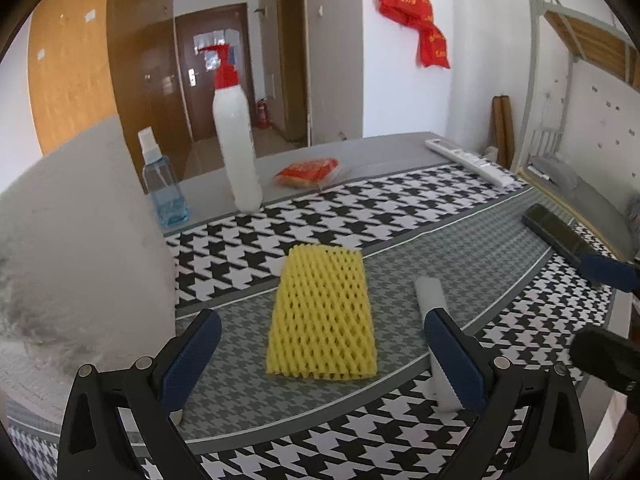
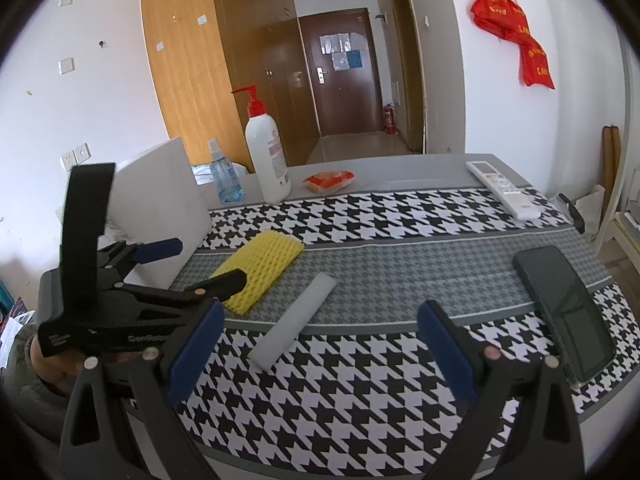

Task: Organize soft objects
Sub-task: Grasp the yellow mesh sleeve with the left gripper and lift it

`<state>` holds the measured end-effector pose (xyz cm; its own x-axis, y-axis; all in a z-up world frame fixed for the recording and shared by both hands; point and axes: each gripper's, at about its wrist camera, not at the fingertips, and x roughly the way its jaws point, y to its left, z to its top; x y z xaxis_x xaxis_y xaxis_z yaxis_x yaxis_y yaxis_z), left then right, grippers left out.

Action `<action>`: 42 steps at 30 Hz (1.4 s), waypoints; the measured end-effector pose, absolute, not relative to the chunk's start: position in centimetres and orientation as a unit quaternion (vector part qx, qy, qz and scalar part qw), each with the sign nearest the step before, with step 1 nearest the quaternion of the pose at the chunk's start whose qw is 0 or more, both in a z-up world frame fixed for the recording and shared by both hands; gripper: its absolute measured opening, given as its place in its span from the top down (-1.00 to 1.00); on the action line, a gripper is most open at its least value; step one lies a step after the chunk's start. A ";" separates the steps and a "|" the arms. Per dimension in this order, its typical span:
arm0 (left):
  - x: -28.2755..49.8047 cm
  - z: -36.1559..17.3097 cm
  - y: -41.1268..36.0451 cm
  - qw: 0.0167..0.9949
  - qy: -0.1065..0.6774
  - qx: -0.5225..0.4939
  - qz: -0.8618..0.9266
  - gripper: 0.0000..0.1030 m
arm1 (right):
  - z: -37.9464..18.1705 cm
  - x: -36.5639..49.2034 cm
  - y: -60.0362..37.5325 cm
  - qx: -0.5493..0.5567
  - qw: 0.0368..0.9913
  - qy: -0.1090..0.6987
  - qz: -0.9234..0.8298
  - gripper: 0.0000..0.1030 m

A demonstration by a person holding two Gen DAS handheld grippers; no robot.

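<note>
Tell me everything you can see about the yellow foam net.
The yellow foam net is a flattened sleeve of soft foam mesh with diamond-shaped holes, roughly rectangular with wavy edges. It lies flat on the grey band of the houndstooth tablecloth, left of a white foam stick. Nothing grips it; the left tongs hover open just before it.

Yellow foam net (image 1: 323, 316): soft, open-mesh, matt. White foam stick (image 2: 294, 322) just beside it: smooth, matt. Houndstooth mat (image 2: 360, 380) under both: woven-looking cloth. Phone (image 2: 566, 308) further along the mat: glossy. Gripper pads (image 1: 188, 360): blue, ribbed.
</note>
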<state>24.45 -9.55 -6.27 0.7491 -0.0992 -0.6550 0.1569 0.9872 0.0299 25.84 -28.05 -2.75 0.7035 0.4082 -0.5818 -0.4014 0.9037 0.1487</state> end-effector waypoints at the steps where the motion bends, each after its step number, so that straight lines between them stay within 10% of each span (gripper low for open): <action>1: 24.6 -6.4 -9.5 0.933 0.350 0.041 -0.066 -0.96 | -2.8 25.8 -28.1 0.004 0.923 0.317 0.220 -0.92; 18: 26.3 -9.0 -9.1 0.912 0.406 0.034 -0.054 -0.56 | -4.7 26.7 -26.8 -0.004 0.907 0.353 0.229 -0.92; 42: 26.3 -9.2 -8.7 0.902 0.414 -0.017 -0.123 0.55 | -6.5 27.5 -24.8 -0.041 0.897 0.380 0.221 -0.87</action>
<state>26.31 -8.65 -9.21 0.6279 -0.2351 -0.7419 0.2072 0.9694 -0.1318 27.47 -24.78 -6.45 0.6138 0.3647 -0.7002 -0.4277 0.8991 0.0934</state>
